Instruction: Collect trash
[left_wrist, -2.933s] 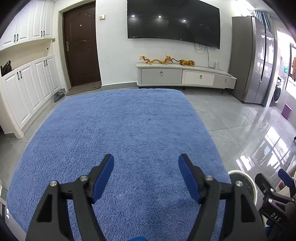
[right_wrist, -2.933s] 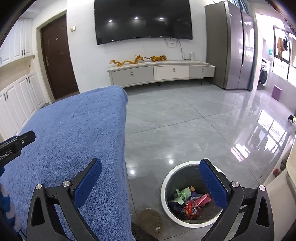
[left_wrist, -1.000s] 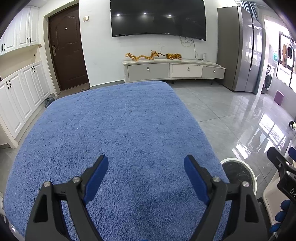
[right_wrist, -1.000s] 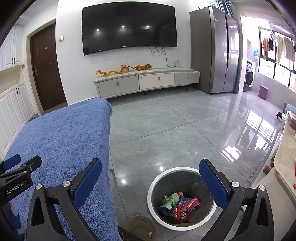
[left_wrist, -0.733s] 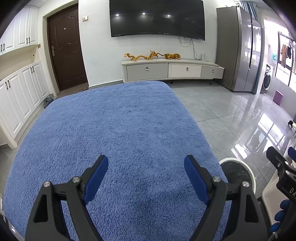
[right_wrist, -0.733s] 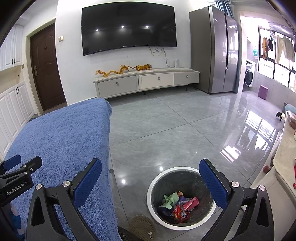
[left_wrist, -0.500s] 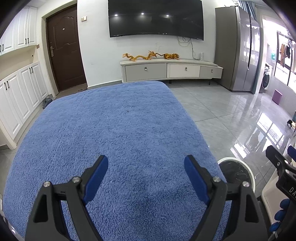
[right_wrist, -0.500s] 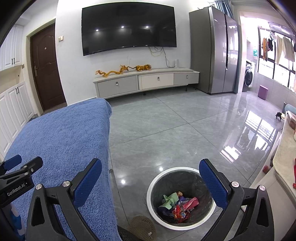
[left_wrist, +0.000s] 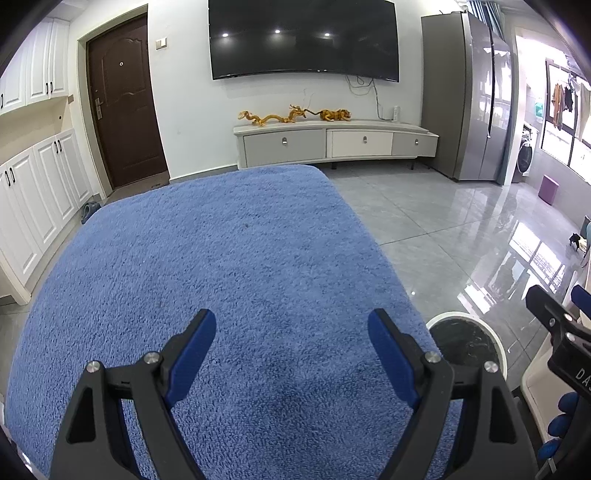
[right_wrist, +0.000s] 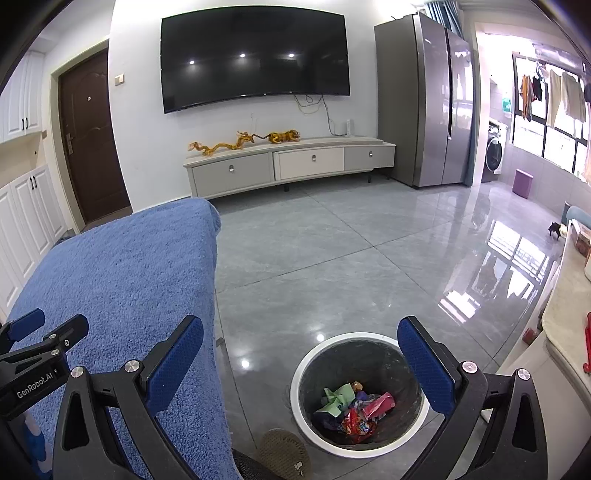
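A round bin (right_wrist: 306, 417) with a white rim stands on the grey floor and holds colourful crumpled wrappers (right_wrist: 351, 410). My right gripper (right_wrist: 299, 332) hangs open above it, nothing between its blue pads. My left gripper (left_wrist: 291, 321) is open over the blue fluffy cloth (left_wrist: 221, 258), which bears no trash that I can see. The bin (left_wrist: 495, 347) shows at the cloth's right edge in the left wrist view, its contents hidden there. Each gripper appears at the edge of the other's view.
A TV cabinet (right_wrist: 288, 162) with golden figurines stands at the far wall under a large TV. A tall fridge (right_wrist: 424, 99) is at the right, white cupboards (left_wrist: 33, 184) and a brown door at the left. A pale counter (right_wrist: 565, 306) edges the right side.
Over the last second nothing has visibly moved. Compared with about three seconds ago, both views have shifted slightly, and the bin sits more to the left in the right wrist view.
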